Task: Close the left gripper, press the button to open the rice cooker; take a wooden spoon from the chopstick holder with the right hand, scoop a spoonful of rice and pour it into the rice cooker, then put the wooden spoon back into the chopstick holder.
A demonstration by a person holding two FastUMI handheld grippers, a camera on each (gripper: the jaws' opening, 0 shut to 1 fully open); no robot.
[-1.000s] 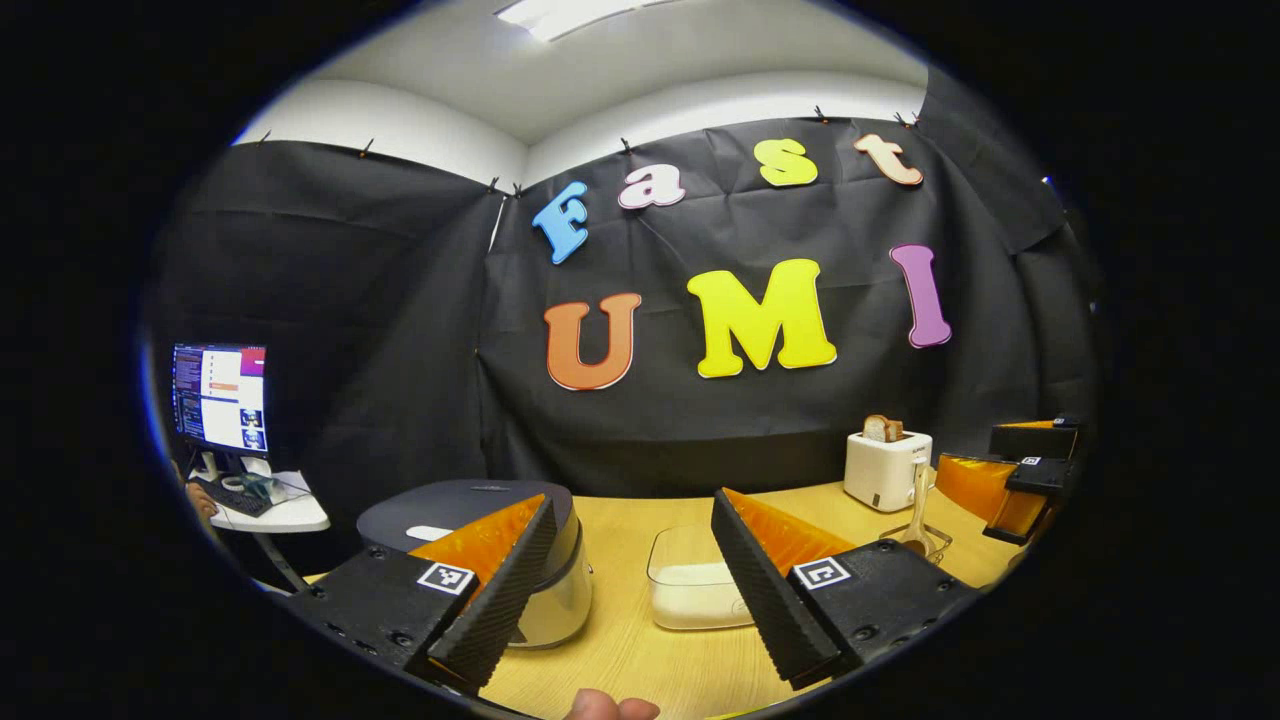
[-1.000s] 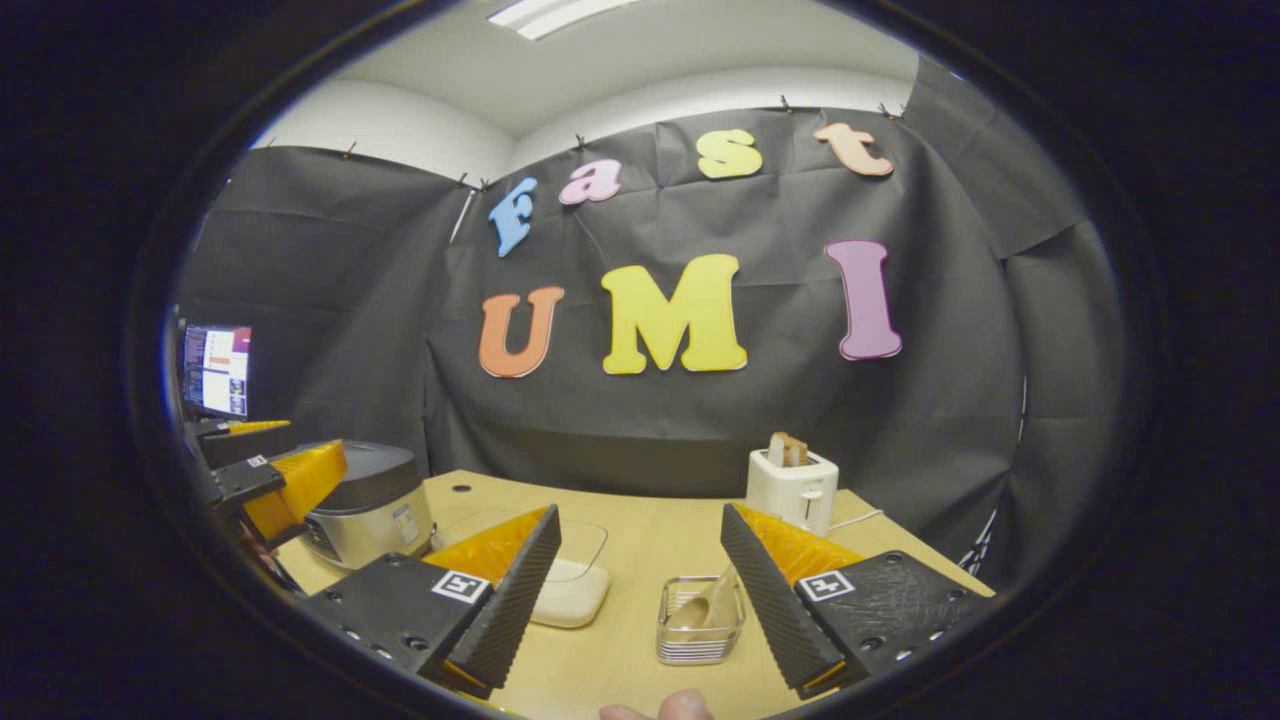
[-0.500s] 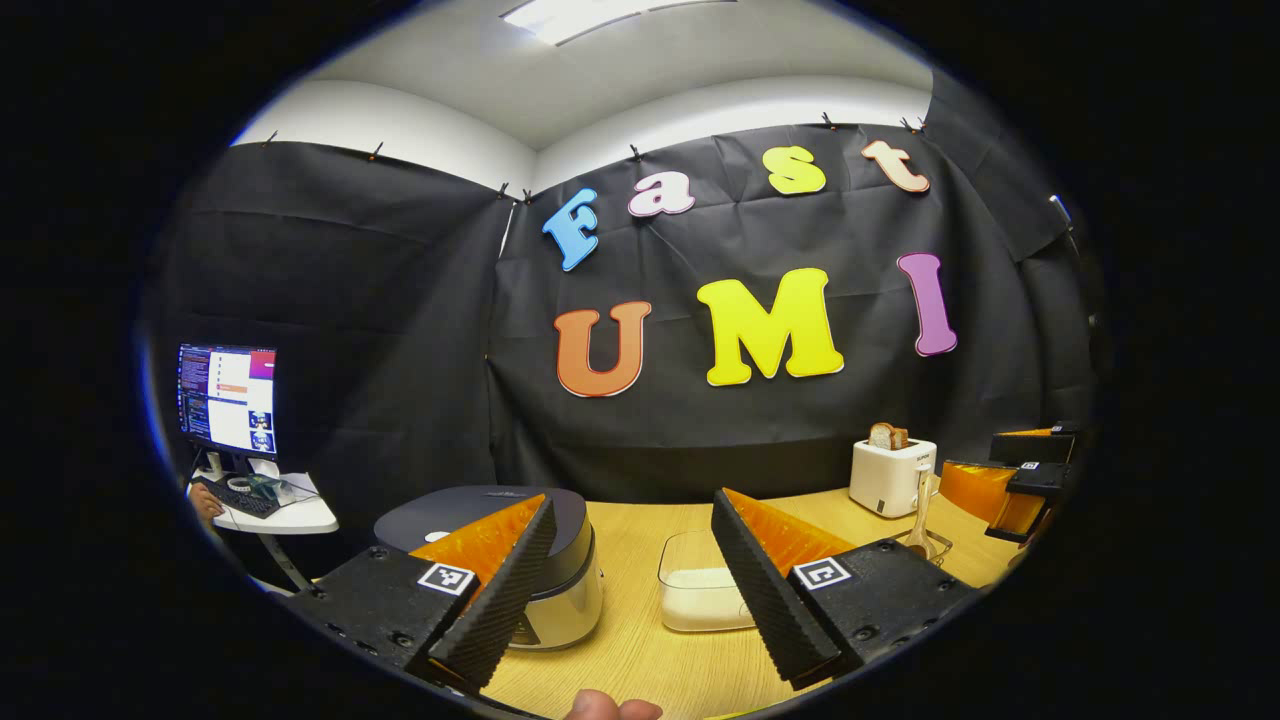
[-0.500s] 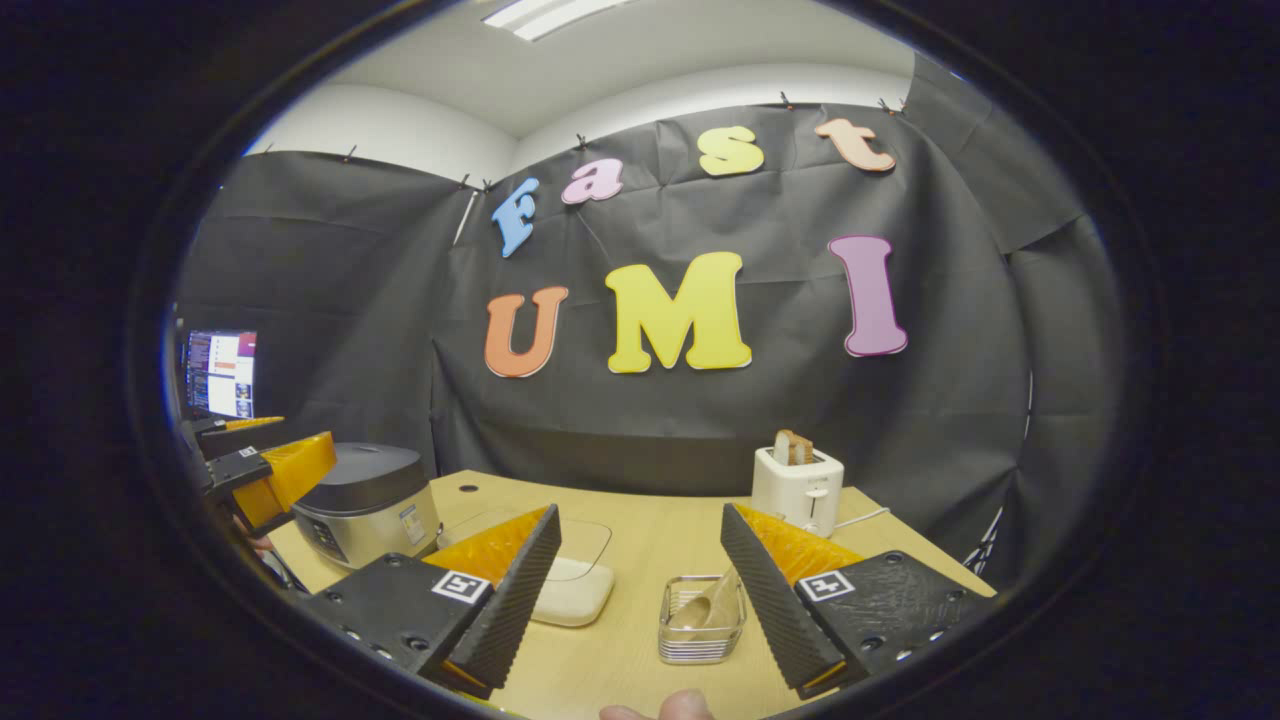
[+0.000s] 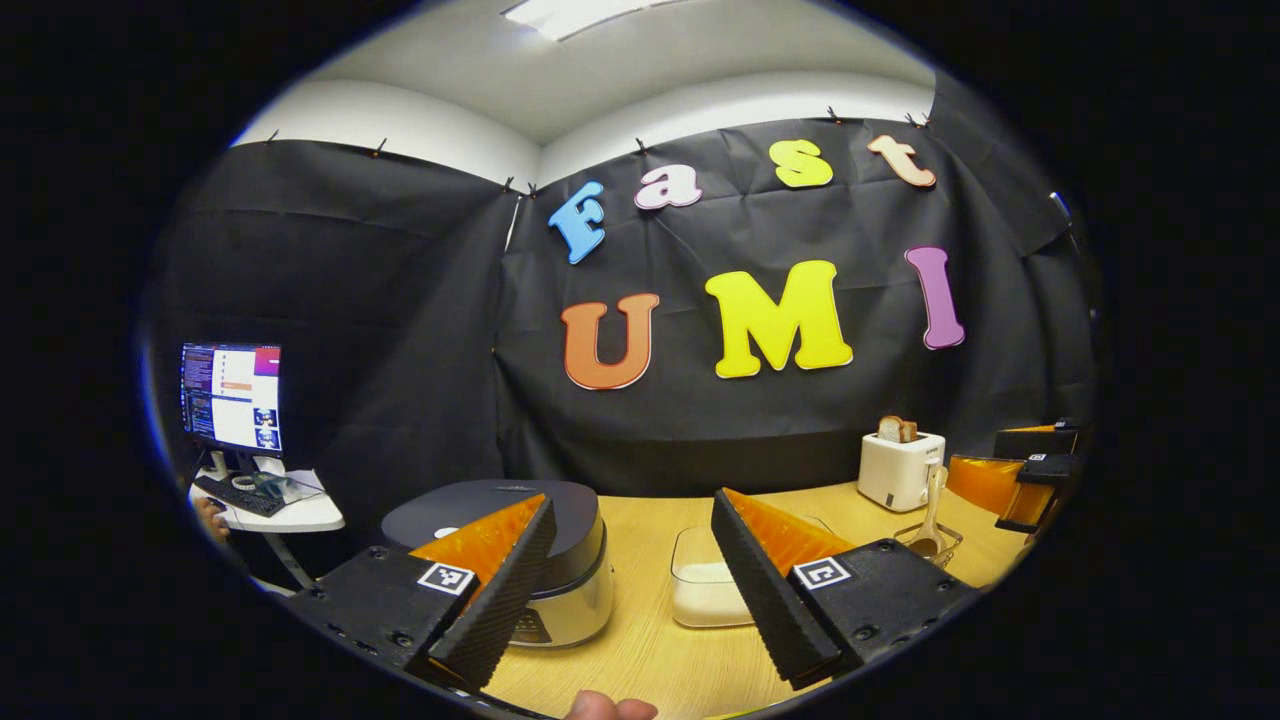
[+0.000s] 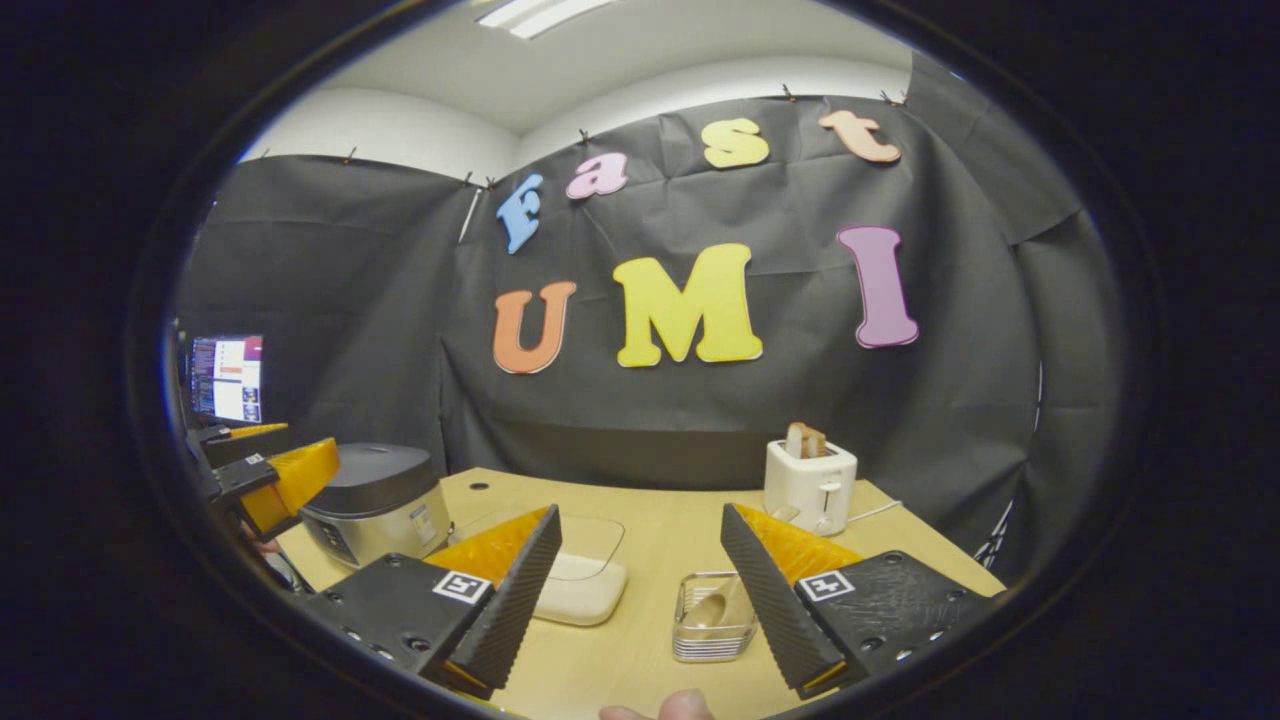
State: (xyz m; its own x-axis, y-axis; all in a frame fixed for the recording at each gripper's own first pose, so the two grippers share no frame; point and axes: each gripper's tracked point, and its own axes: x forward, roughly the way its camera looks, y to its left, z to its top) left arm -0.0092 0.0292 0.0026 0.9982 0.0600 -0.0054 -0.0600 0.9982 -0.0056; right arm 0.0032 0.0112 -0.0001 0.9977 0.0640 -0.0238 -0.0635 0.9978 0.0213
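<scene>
Rice cooker [image 5: 560,570] lid shut, wooden spoon [image 5: 931,505] upright in chopstick holder [image 6: 712,630]

Wooden table [image 6: 650,520]: rice cooker [image 6: 375,505], rice container [image 6: 580,585], chopstick holder [image 6: 712,632], toaster [image 6: 808,485].

The left tool [image 5: 632,590] hangs with its two fingers spread wide and nothing between them. The right tool [image 6: 640,595] is held the same way, fingers wide apart and empty. A fingertip [image 6: 685,706] shows at its base.

No readable text on any object here.
</scene>
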